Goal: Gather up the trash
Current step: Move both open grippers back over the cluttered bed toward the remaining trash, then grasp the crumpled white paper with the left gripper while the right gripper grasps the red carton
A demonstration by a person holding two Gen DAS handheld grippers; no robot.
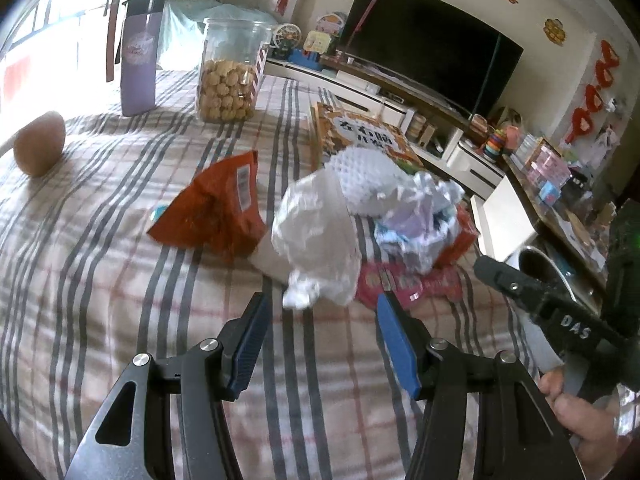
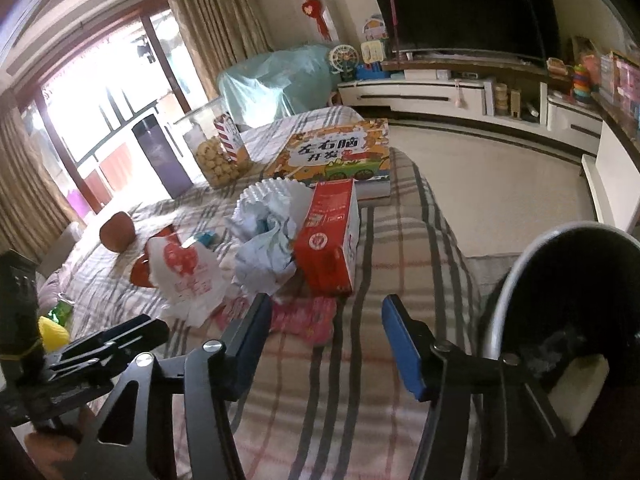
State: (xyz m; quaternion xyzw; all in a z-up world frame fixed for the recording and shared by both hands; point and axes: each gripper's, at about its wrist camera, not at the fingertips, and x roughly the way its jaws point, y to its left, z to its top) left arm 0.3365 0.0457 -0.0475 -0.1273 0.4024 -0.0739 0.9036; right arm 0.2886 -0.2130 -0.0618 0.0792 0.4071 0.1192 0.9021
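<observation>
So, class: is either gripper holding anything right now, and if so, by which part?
Nothing is held. The left gripper and right gripper are both open and empty, short of the white plastic bag.

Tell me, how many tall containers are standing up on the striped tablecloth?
2. The purple bottle stands at the far end near the window. The clear cookie jar stands just beside it, toward the TV. Others may hide behind the trash pile.

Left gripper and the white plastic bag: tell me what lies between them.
Nothing. In the left wrist view, only bare plaid tablecloth separates the open left gripper from the white plastic bag; the bag's lower edge hangs just beyond the fingertips.
</observation>
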